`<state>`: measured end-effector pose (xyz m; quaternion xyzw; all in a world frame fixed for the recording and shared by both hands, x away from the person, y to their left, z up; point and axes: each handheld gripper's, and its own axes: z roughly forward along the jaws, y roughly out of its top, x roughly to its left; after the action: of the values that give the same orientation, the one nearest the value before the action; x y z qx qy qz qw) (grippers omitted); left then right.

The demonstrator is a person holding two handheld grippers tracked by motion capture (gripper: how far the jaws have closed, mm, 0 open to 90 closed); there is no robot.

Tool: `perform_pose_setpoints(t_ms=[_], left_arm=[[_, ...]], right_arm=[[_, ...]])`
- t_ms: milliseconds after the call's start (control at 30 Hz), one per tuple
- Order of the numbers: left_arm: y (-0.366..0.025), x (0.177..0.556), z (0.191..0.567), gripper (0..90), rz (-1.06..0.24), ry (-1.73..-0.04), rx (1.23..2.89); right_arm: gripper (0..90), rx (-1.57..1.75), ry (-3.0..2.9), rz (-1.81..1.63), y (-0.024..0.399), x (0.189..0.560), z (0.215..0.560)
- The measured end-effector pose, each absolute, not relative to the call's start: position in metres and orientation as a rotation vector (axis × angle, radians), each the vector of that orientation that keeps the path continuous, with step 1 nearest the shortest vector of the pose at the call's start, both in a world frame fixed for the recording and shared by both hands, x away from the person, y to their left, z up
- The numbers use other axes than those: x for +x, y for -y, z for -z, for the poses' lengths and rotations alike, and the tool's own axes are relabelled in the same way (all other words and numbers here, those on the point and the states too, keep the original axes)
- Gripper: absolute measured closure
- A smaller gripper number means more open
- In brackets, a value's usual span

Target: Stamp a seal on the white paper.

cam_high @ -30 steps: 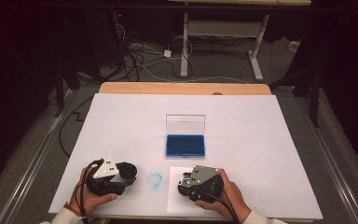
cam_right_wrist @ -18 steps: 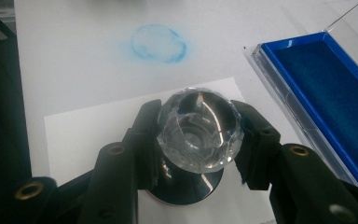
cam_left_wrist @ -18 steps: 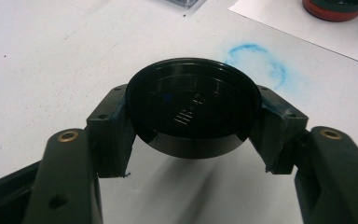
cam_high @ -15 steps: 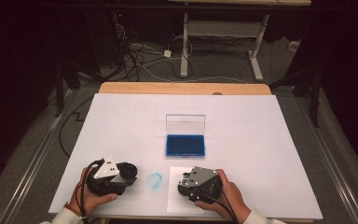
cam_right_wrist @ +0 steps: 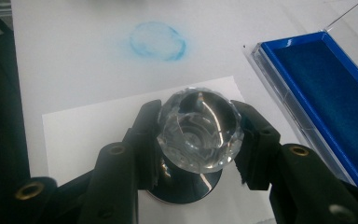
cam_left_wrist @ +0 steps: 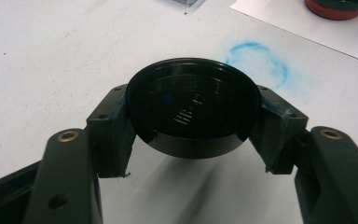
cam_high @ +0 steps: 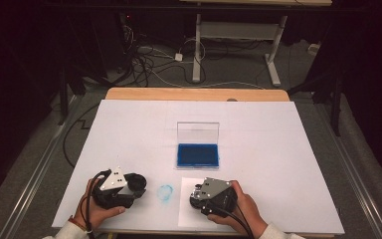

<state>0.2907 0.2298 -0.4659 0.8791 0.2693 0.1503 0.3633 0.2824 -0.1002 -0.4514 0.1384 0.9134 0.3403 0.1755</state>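
One white table (cam_high: 288,149) carries an open blue ink pad (cam_high: 197,155) at centre. Near edge: left gripper (cam_left_wrist: 193,140) clamps a black round cap (cam_left_wrist: 193,109); right gripper (cam_right_wrist: 196,154) clamps a clear-knobbed stamp (cam_right_wrist: 198,123) over white paper (cam_right_wrist: 84,126), beside a blue smudge (cam_right_wrist: 157,41).

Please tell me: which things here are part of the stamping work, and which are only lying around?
In use: stamp in right gripper; black cap in left gripper; ink pad; paper sheet.
Lying about: blue smudge; floor cables; far desk frame.
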Motion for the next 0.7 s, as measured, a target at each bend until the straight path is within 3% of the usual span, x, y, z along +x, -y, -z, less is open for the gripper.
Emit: perform_pose_setpoints(t_ms=[700], left_arm=[[-0.2292,0.2916,0.4663,36.5,-0.384,-0.690,2.267]], right_arm=[[57.1,0.392,-2.589,-0.948,0.0984,0.2821,0.4509]])
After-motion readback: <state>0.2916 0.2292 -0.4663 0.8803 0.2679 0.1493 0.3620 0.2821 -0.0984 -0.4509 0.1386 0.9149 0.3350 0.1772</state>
